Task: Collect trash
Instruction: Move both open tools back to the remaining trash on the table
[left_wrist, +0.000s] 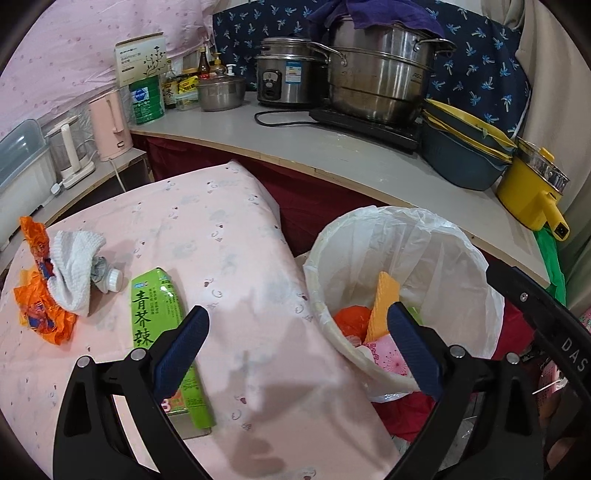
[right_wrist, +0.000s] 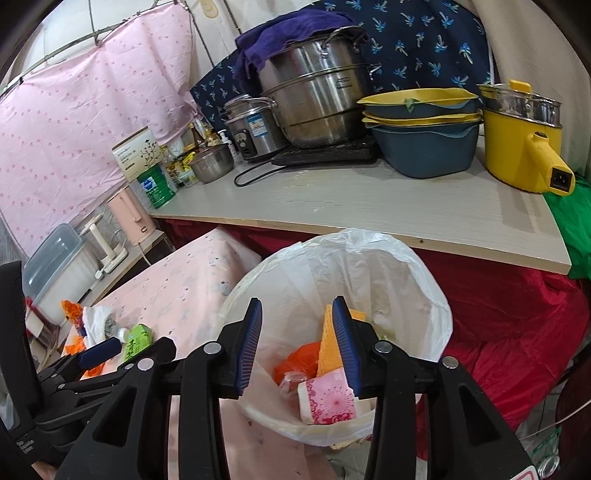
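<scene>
Left wrist view: left gripper (left_wrist: 295, 350) spread wide, nothing btwn the jaws. Green carton (left_wrist: 166, 343) lies flat on the pink tablecloth (left_wrist: 240, 258), left of the bin (left_wrist: 402, 291); long axis runs roughly along the gripper's reach, its left pad overlapping it. Orange wrapper (left_wrist: 38, 291) and white cloth (left_wrist: 75, 269) further left.

Right wrist view: right gripper (right_wrist: 295, 347) over the bin (right_wrist: 332, 295), jaws part-open, holding nothing; pink packet (right_wrist: 327, 400) lies inside below. Carton (right_wrist: 137, 341) left of bin, so left hand is nearer.
</scene>
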